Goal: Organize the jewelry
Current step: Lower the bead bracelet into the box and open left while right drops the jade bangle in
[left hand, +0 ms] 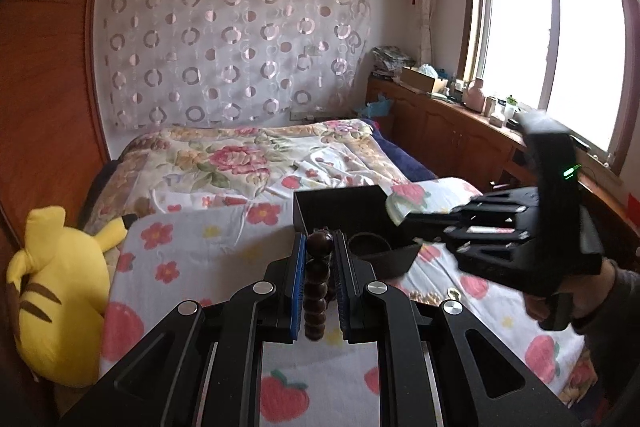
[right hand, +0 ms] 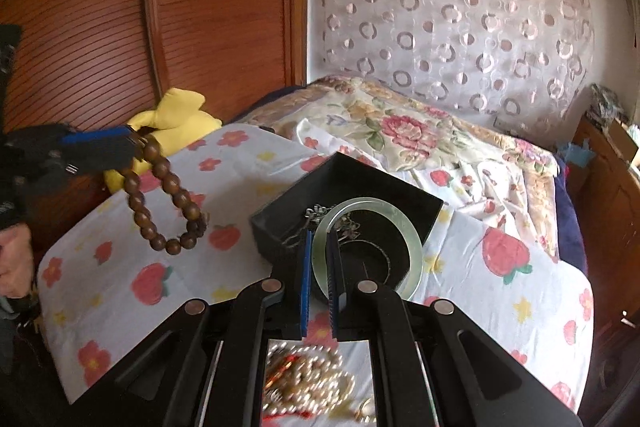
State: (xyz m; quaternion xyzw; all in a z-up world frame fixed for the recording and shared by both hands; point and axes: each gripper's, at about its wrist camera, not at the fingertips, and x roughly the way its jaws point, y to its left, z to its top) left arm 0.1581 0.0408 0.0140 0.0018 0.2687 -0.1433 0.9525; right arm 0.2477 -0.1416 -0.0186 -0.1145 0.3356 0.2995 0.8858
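My left gripper [left hand: 318,239] is shut on a brown wooden bead bracelet [left hand: 316,287]; in the right wrist view the bracelet [right hand: 164,203] hangs from that gripper [right hand: 134,143] above the bed, left of the box. My right gripper [right hand: 319,239] is shut on a pale green jade bangle [right hand: 414,247] and holds it over the open black box [right hand: 348,171], which has chains inside. In the left wrist view the right gripper [left hand: 394,213] holds the bangle [left hand: 396,209] at the box [left hand: 340,205].
The box sits on a strawberry-print cloth [right hand: 500,291] spread over the bed. A heap of pearl and gold jewelry [right hand: 308,379] lies under my right gripper. A yellow plush toy [left hand: 60,299] lies at the left, beside a wooden wardrobe [right hand: 180,7].
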